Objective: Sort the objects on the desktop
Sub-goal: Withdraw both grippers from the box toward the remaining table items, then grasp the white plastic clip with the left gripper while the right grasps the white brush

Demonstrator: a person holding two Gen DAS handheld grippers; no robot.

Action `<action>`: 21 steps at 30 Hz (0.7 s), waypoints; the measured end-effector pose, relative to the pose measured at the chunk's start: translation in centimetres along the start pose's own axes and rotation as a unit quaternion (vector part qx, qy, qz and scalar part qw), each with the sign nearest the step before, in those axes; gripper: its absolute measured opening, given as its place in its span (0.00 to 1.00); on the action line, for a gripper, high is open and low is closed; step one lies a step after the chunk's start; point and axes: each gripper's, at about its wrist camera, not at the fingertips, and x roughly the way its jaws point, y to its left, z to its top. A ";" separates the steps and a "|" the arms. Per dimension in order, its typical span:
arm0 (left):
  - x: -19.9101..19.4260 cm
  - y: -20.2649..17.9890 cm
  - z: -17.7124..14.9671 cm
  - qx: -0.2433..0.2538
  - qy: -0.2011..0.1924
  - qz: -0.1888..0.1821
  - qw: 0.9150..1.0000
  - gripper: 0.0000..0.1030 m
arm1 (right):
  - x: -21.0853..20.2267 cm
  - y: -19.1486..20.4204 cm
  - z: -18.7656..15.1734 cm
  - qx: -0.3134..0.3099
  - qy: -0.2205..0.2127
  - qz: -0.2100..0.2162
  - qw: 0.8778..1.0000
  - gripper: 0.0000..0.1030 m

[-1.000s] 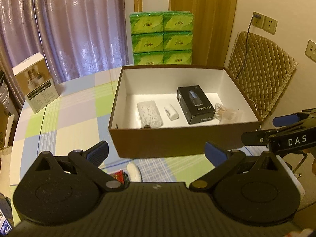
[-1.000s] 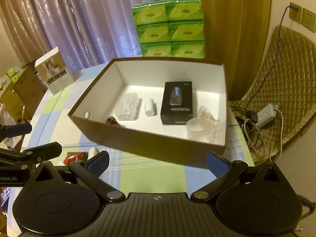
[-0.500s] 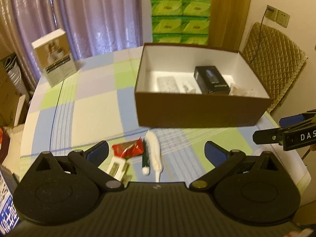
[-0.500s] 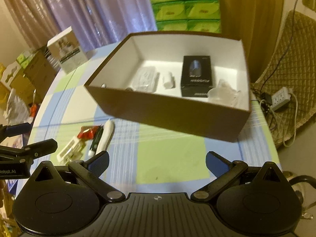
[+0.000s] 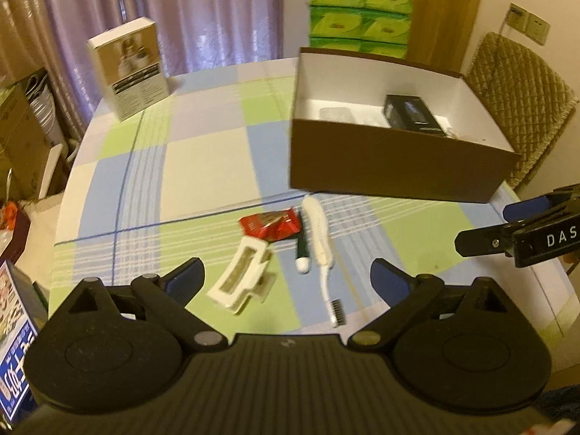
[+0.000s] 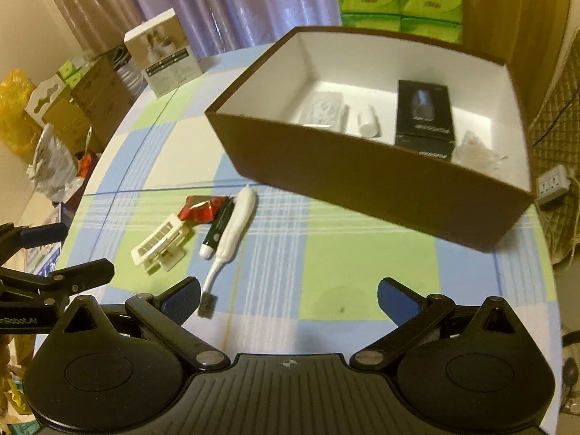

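Both grippers, left gripper (image 5: 286, 275) and right gripper (image 6: 288, 299), hover empty, fingers wide. Next pick, judged: white brush (image 6: 233, 226) near the desk's front edge; grip its thick handle, then lift over the brown box (image 6: 362, 177) wall

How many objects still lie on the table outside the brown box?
4, in one cluster before the box: red packet, white clip left of it, dark tube, white brush rightmost. More may be hidden behind the grippers.
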 end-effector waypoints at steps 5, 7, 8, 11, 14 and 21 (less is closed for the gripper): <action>0.8 1.7 -0.8 -0.017 0.008 0.011 1.000 0.91 | 2.1 1.4 0.1 -0.013 0.005 0.003 1.000 0.98; 1.3 2.3 -0.9 -0.020 0.010 0.009 1.000 0.91 | 2.9 1.9 0.2 -0.017 0.005 0.008 1.000 0.98; 1.7 2.6 -0.9 -0.020 0.012 0.011 1.000 0.90 | 3.5 2.1 0.3 -0.018 0.006 0.007 1.000 0.98; 2.8 3.2 -0.8 -0.018 0.013 0.012 1.000 0.89 | 4.9 2.8 0.5 -0.022 0.006 0.010 1.000 0.98; 4.1 3.7 -0.5 -0.014 0.015 0.005 1.000 0.88 | 6.4 3.4 0.6 -0.031 0.010 0.002 0.999 0.97; 8.3 4.2 0.0 0.007 0.039 -0.019 0.999 0.75 | 8.8 3.4 0.7 -0.015 0.034 -0.002 0.999 0.89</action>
